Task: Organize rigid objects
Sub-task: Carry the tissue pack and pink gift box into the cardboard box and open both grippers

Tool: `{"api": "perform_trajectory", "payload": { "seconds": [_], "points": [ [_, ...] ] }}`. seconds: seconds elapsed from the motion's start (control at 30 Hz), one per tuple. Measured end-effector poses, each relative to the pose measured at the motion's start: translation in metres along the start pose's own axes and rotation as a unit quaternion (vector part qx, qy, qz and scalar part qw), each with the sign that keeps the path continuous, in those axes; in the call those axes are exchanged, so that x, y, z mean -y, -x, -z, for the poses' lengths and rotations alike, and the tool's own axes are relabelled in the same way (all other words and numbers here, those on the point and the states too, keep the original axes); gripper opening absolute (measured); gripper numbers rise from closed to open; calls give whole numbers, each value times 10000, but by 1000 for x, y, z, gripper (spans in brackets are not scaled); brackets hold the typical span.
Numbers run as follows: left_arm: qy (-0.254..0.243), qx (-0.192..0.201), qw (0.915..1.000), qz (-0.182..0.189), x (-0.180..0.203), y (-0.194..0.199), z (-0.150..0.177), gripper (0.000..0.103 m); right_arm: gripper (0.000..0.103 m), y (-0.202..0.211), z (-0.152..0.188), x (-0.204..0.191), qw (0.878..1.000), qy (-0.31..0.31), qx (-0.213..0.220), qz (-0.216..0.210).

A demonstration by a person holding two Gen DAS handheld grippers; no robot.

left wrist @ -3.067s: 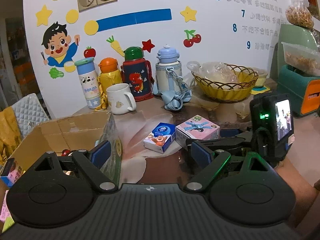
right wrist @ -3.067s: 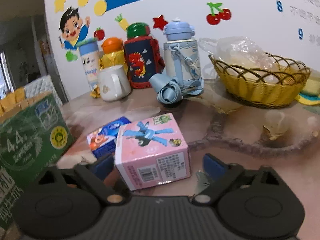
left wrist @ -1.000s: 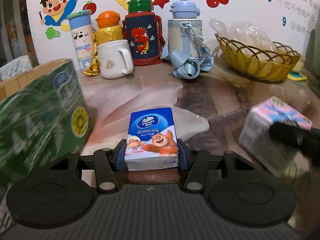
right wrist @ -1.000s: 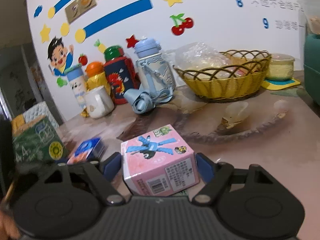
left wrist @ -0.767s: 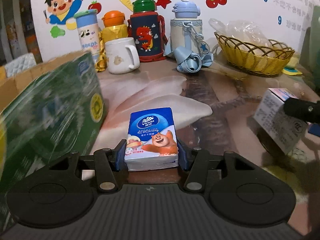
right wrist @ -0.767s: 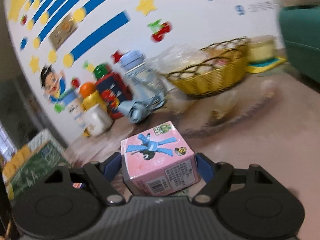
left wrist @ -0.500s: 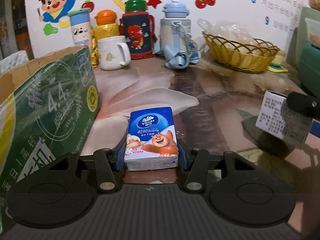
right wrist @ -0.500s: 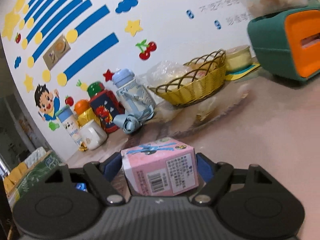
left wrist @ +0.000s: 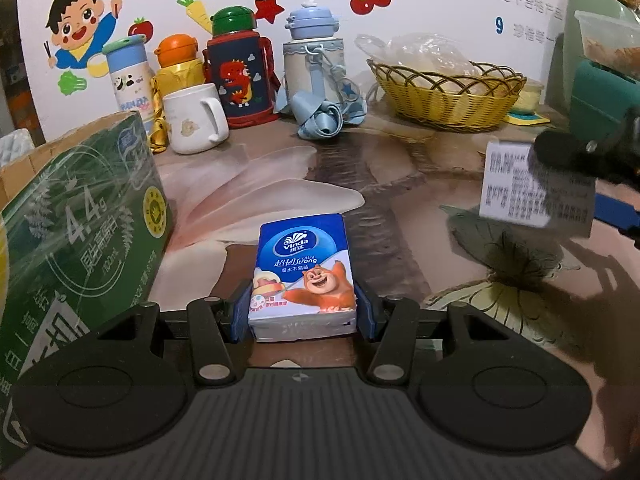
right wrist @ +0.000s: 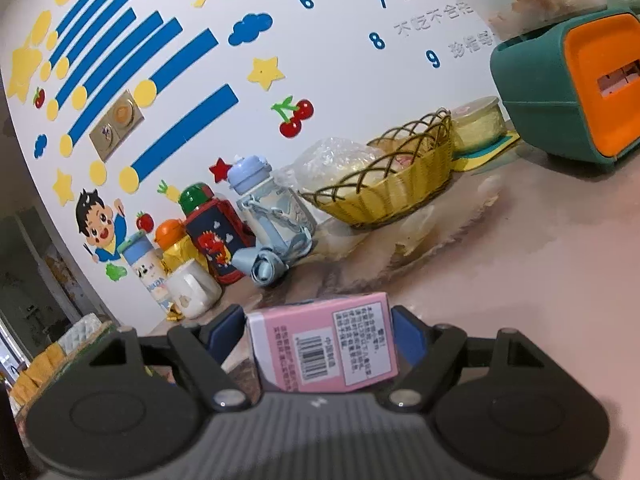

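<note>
The left gripper (left wrist: 304,312) is clamped on the blue tissue pack (left wrist: 305,276), which looks light and squashy. The right gripper (right wrist: 320,336) grips the pink carton (right wrist: 322,346) by its flat sides; it seems stiffer, though probably crushable.

Green carton (left wrist: 76,236) cut off left; pink box (left wrist: 536,188) blurred.

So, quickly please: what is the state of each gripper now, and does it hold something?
Left gripper: closed on the blue tissue pack.
Right gripper: closed on the pink carton.
</note>
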State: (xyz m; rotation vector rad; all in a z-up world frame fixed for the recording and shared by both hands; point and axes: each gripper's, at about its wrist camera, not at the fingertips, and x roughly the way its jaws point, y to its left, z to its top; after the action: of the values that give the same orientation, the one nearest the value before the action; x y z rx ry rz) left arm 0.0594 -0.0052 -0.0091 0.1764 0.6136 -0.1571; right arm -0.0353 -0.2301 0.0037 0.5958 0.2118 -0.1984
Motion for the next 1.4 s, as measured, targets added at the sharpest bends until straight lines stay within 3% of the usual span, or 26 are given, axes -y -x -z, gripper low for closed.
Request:
{"api": "perform_trajectory", "payload": {
  "seconds": [0.1,0.27,0.5,0.63,0.7,0.77,0.87,1.07,1.17,1.27,1.3,1.4],
  "points": [
    [15,-12,10000,27,-1,0,0,63,79,6,0,3,9997,-69,186,-148],
    [-19,-9,10000,7,-2,-1,-2,63,79,3,0,-2,9999,37,46,-109],
    [-133,-3,9999,-35,0,-1,-2,63,75,10,0,2,9995,-55,236,-205],
    [-42,-38,10000,-27,-2,1,0,63,77,5,0,-11,9992,387,-15,-32],
    [-58,-40,10000,2,-1,4,2,63,83,-1,3,-18,9967,692,-424,-40],
    [-120,-28,9999,-11,2,6,2,63,84,-10,7,-29,9925,975,-696,222],
    [59,-71,10000,9,-2,8,4,63,84,-10,11,-38,9888,1275,-747,181],
    [135,-105,9999,-3,-4,18,10,63,80,-12,13,-37,9874,1304,-820,362],
    [85,-89,9999,-31,-1,25,14,63,87,-16,14,-45,9834,1555,-793,500],
    [27,-62,10000,-3,1,32,19,63,80,-23,14,-51,9782,1823,-751,652],
    [21,-59,10000,3,2,32,19,63,74,-25,14,-52,9764,1899,-749,704],
    [21,-33,10000,23,1,37,22,63,72,-24,15,-54,9736,2007,-728,807]
  ]
}}
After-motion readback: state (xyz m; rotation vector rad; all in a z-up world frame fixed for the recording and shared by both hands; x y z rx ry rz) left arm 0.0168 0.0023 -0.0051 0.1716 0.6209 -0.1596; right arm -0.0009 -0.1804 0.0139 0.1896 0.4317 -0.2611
